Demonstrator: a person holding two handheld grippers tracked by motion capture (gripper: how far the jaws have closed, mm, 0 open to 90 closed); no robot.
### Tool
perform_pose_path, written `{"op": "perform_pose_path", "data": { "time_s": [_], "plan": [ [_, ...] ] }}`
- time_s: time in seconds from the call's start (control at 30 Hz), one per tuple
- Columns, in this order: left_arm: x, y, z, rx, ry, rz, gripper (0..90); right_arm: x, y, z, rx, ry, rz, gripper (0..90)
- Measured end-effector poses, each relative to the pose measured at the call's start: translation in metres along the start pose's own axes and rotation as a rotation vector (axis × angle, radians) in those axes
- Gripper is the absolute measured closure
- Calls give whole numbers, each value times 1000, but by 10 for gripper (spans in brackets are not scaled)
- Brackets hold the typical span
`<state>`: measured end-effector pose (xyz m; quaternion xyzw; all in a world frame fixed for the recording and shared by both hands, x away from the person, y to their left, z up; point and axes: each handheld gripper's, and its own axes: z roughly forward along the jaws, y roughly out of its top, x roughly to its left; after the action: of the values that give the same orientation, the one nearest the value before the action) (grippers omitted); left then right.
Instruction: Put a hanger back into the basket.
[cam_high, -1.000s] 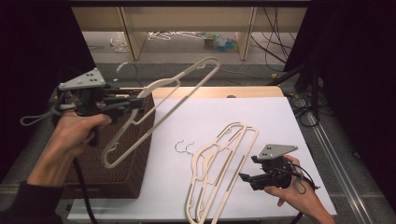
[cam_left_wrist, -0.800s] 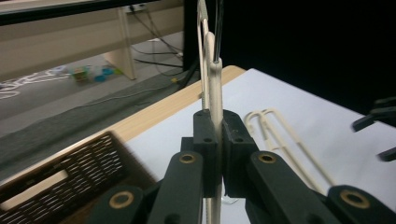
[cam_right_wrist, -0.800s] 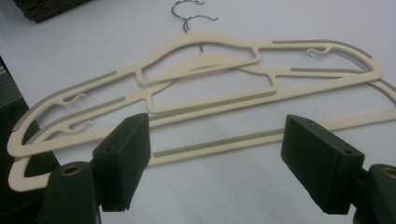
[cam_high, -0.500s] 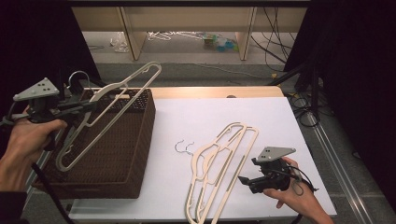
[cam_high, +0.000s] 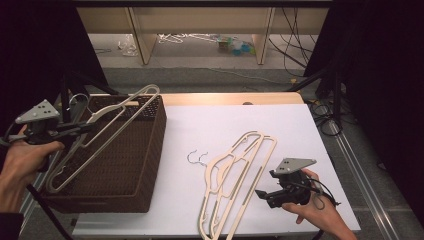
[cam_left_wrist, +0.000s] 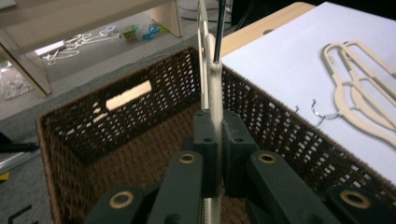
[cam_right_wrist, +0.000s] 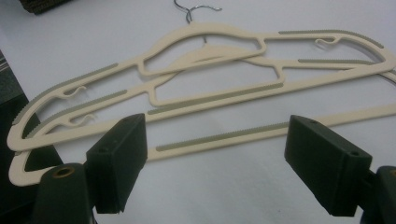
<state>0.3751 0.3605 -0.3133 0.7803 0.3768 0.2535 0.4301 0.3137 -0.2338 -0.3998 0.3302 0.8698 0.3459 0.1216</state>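
My left gripper (cam_high: 86, 128) is shut on a cream hanger (cam_high: 125, 100) and holds it tilted over the brown wicker basket (cam_high: 161, 131). In the left gripper view the jaws (cam_left_wrist: 215, 136) pinch the hanger (cam_left_wrist: 213, 86) edge-on above the basket's inside (cam_left_wrist: 116, 140). Two more cream hangers (cam_high: 235, 177) lie overlapped on the white sheet, metal hooks (cam_high: 196, 157) pointing left. My right gripper (cam_high: 263, 194) is low at their right end and open; its jaws have just been opening. In the right gripper view (cam_right_wrist: 215, 161) a hanger's bottom bar (cam_right_wrist: 224, 136) lies between the pads, untouched.
The basket stands at the table's left end, its near wall toward me. The white sheet (cam_high: 280, 125) covers most of the wooden table (cam_high: 230, 98). Beyond the table are a low shelf (cam_high: 140, 37) and loose hangers on the floor (cam_high: 185, 37). Cables run along the right.
My left gripper has carried the hanger left and down, from above the basket's right edge to over its inside. The right hand has stayed put.
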Motion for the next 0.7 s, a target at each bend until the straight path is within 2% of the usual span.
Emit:
{"op": "perform_pose_path", "data": {
  "time_s": [0.07,0.2,0.27,0.3,0.33,0.37,0.43,0.47,0.5,0.63,0.67,0.7],
  "plan": [
    [3,-5,2,15,1,5,860,0,0,1,3,0,2,219],
    [6,-15,7,51,13,-16,860,1,-1,2,-10,-2,-5,220],
    [8,-21,12,56,4,-35,860,1,0,1,2,6,-5,220],
    [10,-23,13,74,3,-21,859,1,0,1,0,6,-1,220],
    [9,-25,16,63,-6,-40,859,0,0,1,-3,5,-6,220],
    [9,-28,20,73,-5,-47,859,0,-1,1,0,1,-2,220],
    [8,-32,25,74,-15,-34,859,-1,-1,2,-1,-2,-6,220],
    [6,-35,30,88,-13,-48,859,-1,-1,2,2,0,-5,220],
    [8,-37,33,95,-21,-19,859,0,-2,3,-4,-1,5,220],
    [9,-45,46,134,-16,-13,859,0,-2,4,16,14,-7,223],
    [9,-47,49,144,-11,-35,858,2,-2,5,11,14,8,223],
    [9,-49,52,146,-8,-36,857,1,-2,5,26,27,-6,222]
  ]
}}
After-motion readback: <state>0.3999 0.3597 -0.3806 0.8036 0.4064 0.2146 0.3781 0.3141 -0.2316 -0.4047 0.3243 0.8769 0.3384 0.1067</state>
